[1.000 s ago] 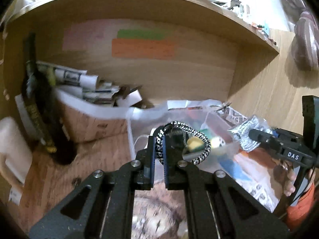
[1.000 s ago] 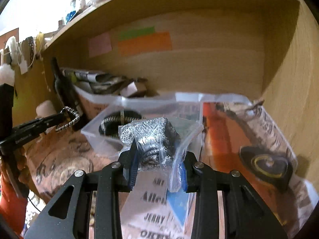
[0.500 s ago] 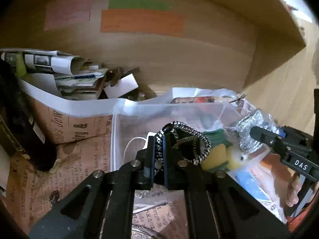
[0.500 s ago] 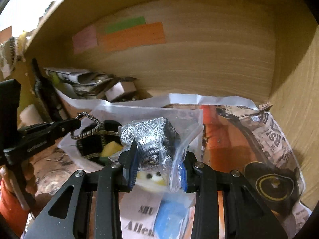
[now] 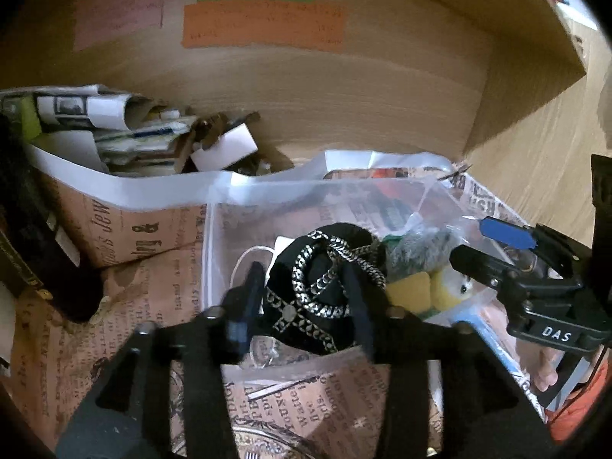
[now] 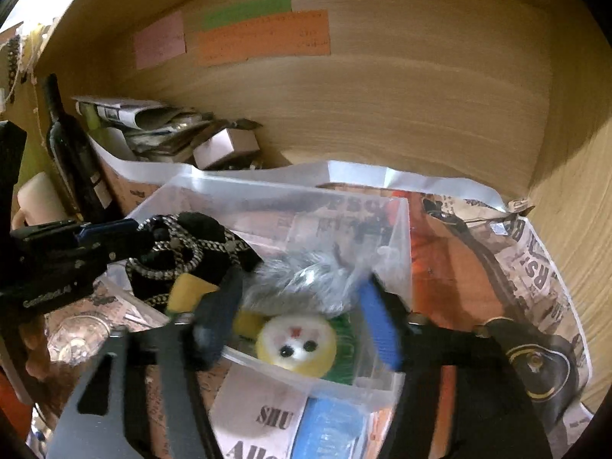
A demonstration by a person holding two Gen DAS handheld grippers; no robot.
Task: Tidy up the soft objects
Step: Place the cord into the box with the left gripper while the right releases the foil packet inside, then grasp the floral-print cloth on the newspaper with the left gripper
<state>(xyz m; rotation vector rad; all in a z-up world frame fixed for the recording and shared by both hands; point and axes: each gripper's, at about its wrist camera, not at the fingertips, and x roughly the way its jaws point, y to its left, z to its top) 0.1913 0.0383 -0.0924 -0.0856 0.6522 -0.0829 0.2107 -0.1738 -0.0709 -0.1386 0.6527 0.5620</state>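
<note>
A clear plastic bin (image 5: pixel 214 244) (image 6: pixel 401 252) stands on the shelf floor. In it lie a black soft piece with a black-and-white braided cord (image 5: pixel 325 279) (image 6: pixel 183 244), a grey fuzzy bagged item (image 6: pixel 306 283) (image 5: pixel 417 248), a yellow sponge (image 5: pixel 409 290) and a yellow-white plush face (image 6: pixel 296 346). My left gripper (image 5: pixel 302 298) is open, fingers on either side of the black piece. My right gripper (image 6: pixel 298 317) is open just over the grey item.
A paper-wrapped box of rolled papers (image 5: pixel 114 160) stands left of the bin, with a dark bottle (image 6: pixel 72 153) beside it. Coloured notes (image 5: pixel 264 23) are stuck on the wooden back wall. A black heart-shaped object (image 6: pixel 535 359) lies on newspaper at right.
Both grippers moved forward over the bin and opened. The braided cord left the left fingers and the grey bagged item left the right fingers; both now lie in the bin.
</note>
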